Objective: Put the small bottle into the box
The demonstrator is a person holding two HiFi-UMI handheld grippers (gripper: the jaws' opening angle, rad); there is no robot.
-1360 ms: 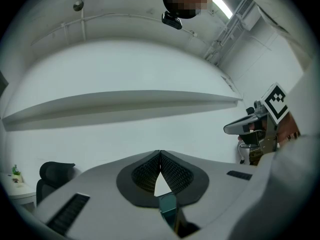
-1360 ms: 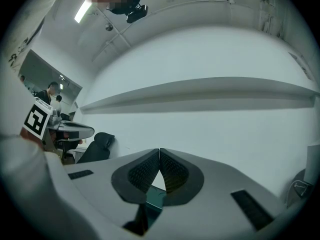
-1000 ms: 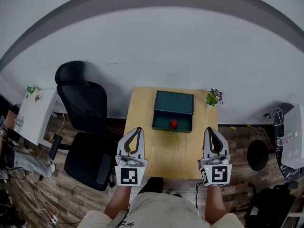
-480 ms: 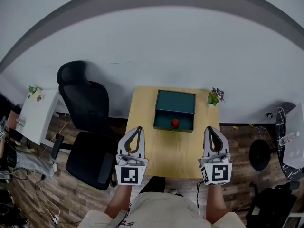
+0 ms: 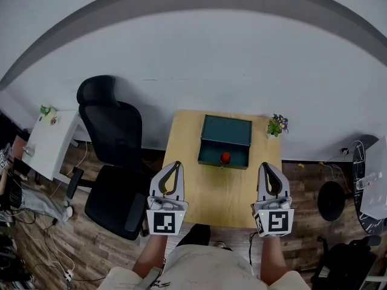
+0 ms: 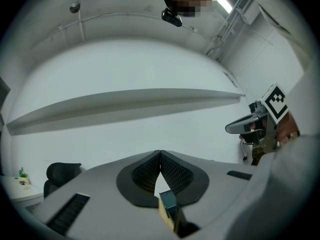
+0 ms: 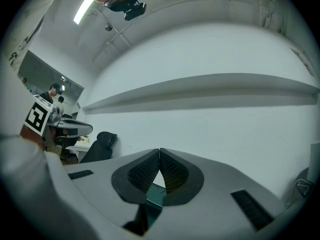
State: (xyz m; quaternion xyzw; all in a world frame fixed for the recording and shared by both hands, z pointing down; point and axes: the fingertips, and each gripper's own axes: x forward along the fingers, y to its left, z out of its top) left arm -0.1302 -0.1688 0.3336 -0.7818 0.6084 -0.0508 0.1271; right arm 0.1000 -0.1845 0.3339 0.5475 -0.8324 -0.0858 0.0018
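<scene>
Both my grippers hang over the near edge of the table [image 5: 211,195], well apart from the work; my left gripper [image 5: 176,164] has its jaws together tip to tip with nothing between them, and my right gripper [image 5: 266,165] is closed the same way and just as empty. The small bottle [image 5: 225,157] shows only as a small red spot at the middle of the front of the green box [image 5: 227,128]. It falls within the box's outline, close to the front wall, though I cannot tell for sure whether it stands inside the open part or right against that wall. I judge that either the bottle is already home and I only need to keep clear, or a short lift over the wall remains. If it does remain, I should open the right jaws before I travel; I should come down from above with the pads either side of the body below the red top, close gently so it does not tip, raise it clear of the wall, and let go only once it stands on the box floor. As for its lie, I see a round red patch and no length to it; I take that as the bottle standing upright, its long axis vertical and its red top facing up, but it is too small to be sure.
</scene>
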